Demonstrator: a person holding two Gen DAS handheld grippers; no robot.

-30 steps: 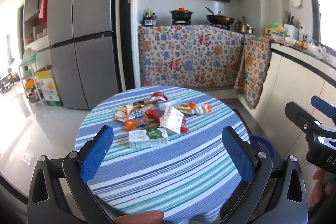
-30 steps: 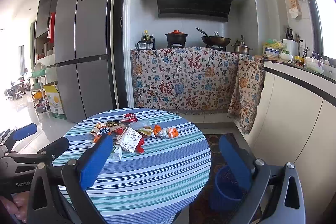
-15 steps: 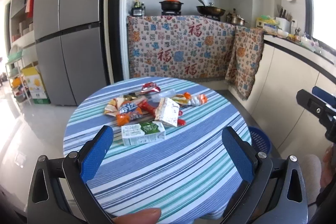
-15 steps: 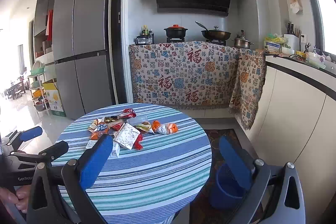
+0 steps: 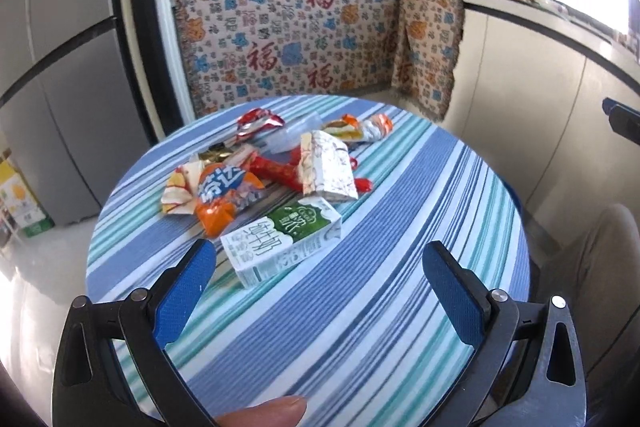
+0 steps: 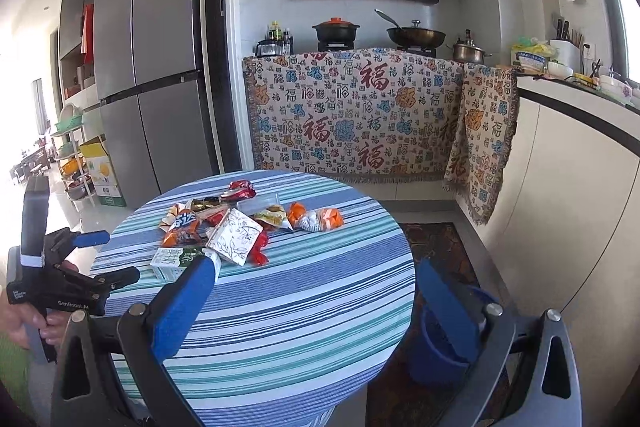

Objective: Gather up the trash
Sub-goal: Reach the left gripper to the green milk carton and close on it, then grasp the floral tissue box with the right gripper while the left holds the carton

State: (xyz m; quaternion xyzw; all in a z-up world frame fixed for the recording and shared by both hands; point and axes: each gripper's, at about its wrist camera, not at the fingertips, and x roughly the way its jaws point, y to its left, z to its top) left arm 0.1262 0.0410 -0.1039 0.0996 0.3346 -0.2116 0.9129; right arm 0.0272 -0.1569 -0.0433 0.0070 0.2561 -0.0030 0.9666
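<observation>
A pile of trash lies on the round striped table: a green-and-white milk carton nearest me, a silver patterned packet behind it, an orange wrapper to the left and red wrappers. My left gripper is open and hovers just short of the milk carton, holding nothing. My right gripper is open over the table's near edge, further back from the pile. The right wrist view also shows the left gripper at the table's left side.
A blue bin stands on the floor at the table's right, partly behind my right finger. Beyond the table are a cloth-draped stove counter, a grey fridge and white cabinets. A fingertip shows at the bottom edge.
My left gripper has moved forward and tilted down toward the pile, so the milk carton now sits close in front of its fingers. The right gripper has barely shifted.
</observation>
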